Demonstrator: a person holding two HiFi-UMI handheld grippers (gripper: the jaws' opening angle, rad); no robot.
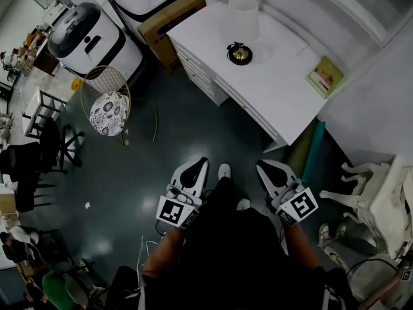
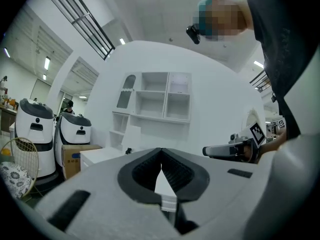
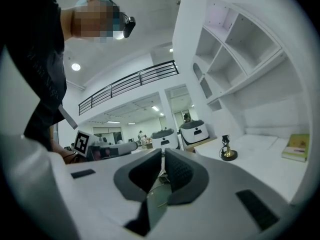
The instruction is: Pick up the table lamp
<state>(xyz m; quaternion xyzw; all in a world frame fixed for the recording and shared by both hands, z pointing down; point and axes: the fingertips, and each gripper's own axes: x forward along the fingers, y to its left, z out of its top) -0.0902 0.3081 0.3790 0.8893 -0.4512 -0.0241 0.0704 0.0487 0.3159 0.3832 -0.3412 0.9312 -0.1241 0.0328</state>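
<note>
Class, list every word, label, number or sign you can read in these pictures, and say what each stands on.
No text is legible.
Cardboard box: blue label, too blurred.
Booklet: cover print too small.
Cubes on left gripper and right gripper: square markers only, no words.

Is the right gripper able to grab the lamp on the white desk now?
Probably not yet: the right gripper is shut and over the floor, apart from the table lamp on the desk. Nothing blocks the way.

White cylindrical table lamp (image 1: pixel 244 18) upright on desk (image 1: pixel 274 86).
</note>
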